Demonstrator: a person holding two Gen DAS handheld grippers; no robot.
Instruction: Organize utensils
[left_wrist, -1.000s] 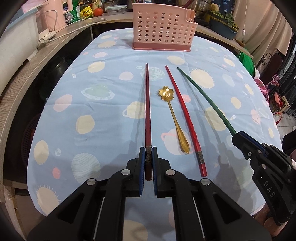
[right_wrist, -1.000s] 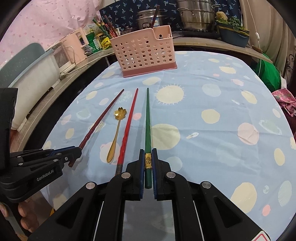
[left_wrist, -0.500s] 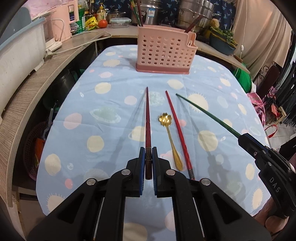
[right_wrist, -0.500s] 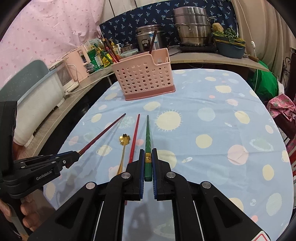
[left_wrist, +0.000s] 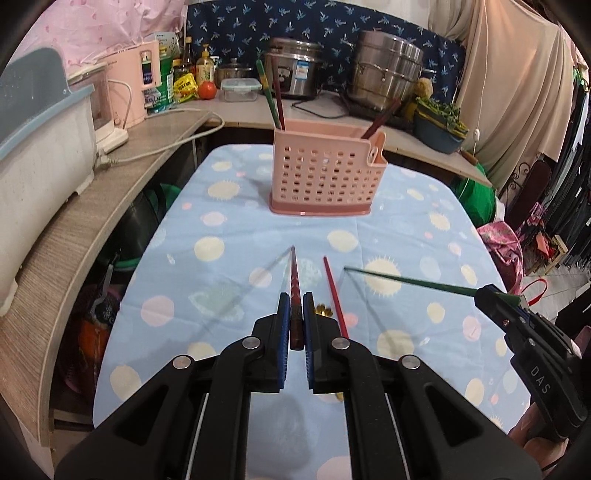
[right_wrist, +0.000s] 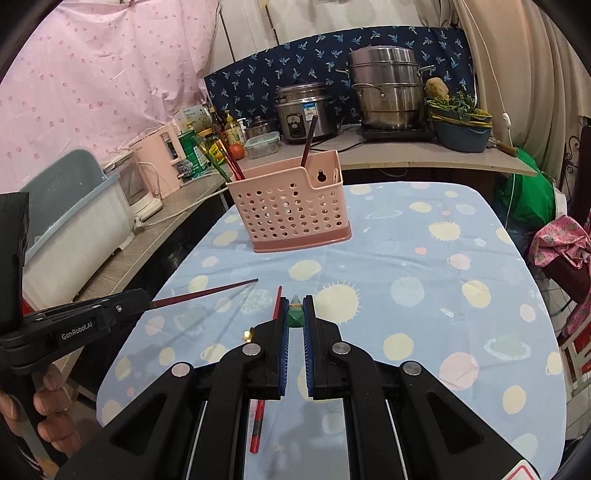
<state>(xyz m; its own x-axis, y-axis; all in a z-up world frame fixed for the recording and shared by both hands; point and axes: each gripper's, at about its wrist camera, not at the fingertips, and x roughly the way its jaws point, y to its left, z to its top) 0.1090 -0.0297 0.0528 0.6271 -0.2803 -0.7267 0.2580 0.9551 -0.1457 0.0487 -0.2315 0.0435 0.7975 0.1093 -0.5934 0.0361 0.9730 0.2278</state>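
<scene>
My left gripper (left_wrist: 294, 308) is shut on a dark red chopstick (left_wrist: 294, 286), which hangs above the cloth and points toward the pink perforated utensil basket (left_wrist: 325, 175). My right gripper (right_wrist: 294, 310) is shut on a green chopstick (right_wrist: 295, 316), seen end-on; in the left wrist view that green chopstick (left_wrist: 406, 280) juts out to the left from the right gripper (left_wrist: 491, 295). A bright red chopstick (left_wrist: 334, 295) and a gold spoon (left_wrist: 323, 310), mostly hidden behind my left fingers, lie on the cloth. The basket (right_wrist: 291, 210) holds several upright chopsticks.
The table (left_wrist: 229, 266) wears a blue cloth with suns and planets. A wooden counter (left_wrist: 66, 229) runs along the left with a grey tub and a pink appliance. Steel pots (right_wrist: 388, 92), a rice cooker and bottles stand behind the basket. A hand (right_wrist: 44, 410) holds the left gripper.
Both grippers have risen off the table, each carrying its chopstick up. The views now tilt higher, showing the basket and counter behind. The red chopstick and gold spoon stayed on the cloth.
</scene>
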